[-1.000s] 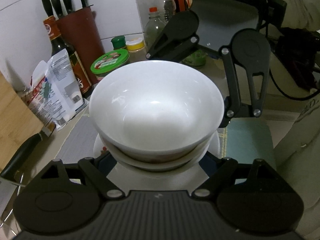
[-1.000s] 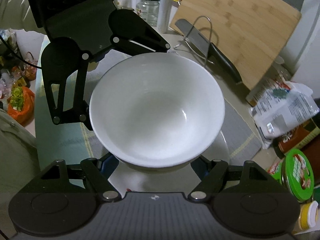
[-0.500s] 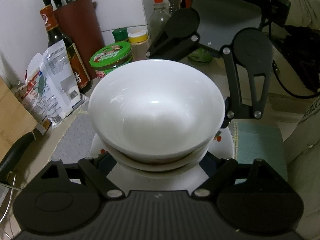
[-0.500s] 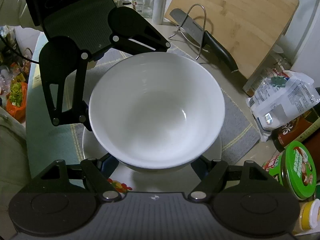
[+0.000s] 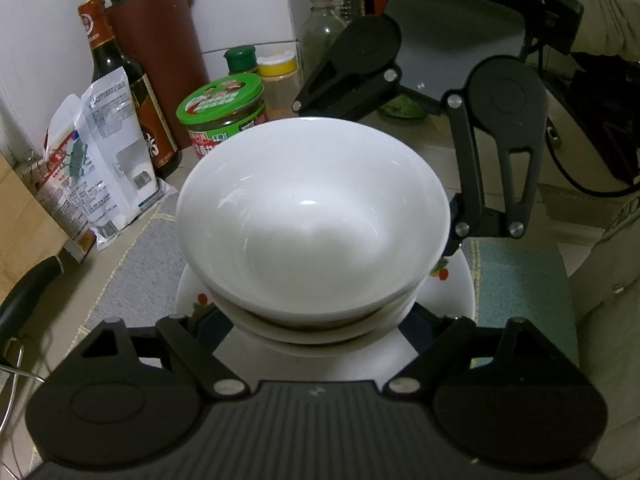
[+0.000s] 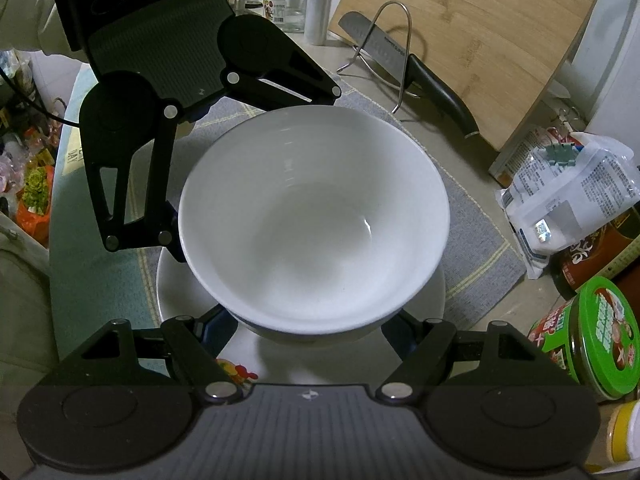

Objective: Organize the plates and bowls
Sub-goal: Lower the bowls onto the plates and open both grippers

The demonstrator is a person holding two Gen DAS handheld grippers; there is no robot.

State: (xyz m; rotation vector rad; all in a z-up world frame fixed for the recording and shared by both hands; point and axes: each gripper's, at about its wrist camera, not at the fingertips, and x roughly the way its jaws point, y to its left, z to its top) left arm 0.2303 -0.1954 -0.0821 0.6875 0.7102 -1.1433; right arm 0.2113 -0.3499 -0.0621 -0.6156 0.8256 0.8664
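Two hand-held grippers faced each other across a nested pair of white bowls. The upper bowl (image 5: 312,216) sat inside a lower bowl (image 5: 320,330), of which only the rim band showed beneath it. Below the pair lay a white plate (image 6: 176,292) with a fruit print at its edge, resting on a grey mat (image 6: 472,248).

The left gripper (image 5: 316,320) had its jaws part open, one finger on each side of the pair near the base; the right gripper (image 6: 312,328) stood likewise from the opposite side. The pads of both were hidden under the rims, so whether they pressed on the lower bowl, or merely flanked it, could not be told (no gap was visible on either side).

The relation that governed the coming move was vertical: the bowls lay directly above the plate, roughly centred on it, and whether the lower bowl's foot touched the plate or hung just clear of it could not be told either. Both grippers pointed steeply downward and were about equally near the stack, neither having an advantage. The judgement was that the step in hand was seating the bowls on the plate, after which the fingers would have to draw back outward without dragging a rim.

A knife (image 6: 404,68) on a wire stand, a bamboo board (image 6: 480,32) and a green-lidded jar (image 5: 222,110) stood well apart from the stack.
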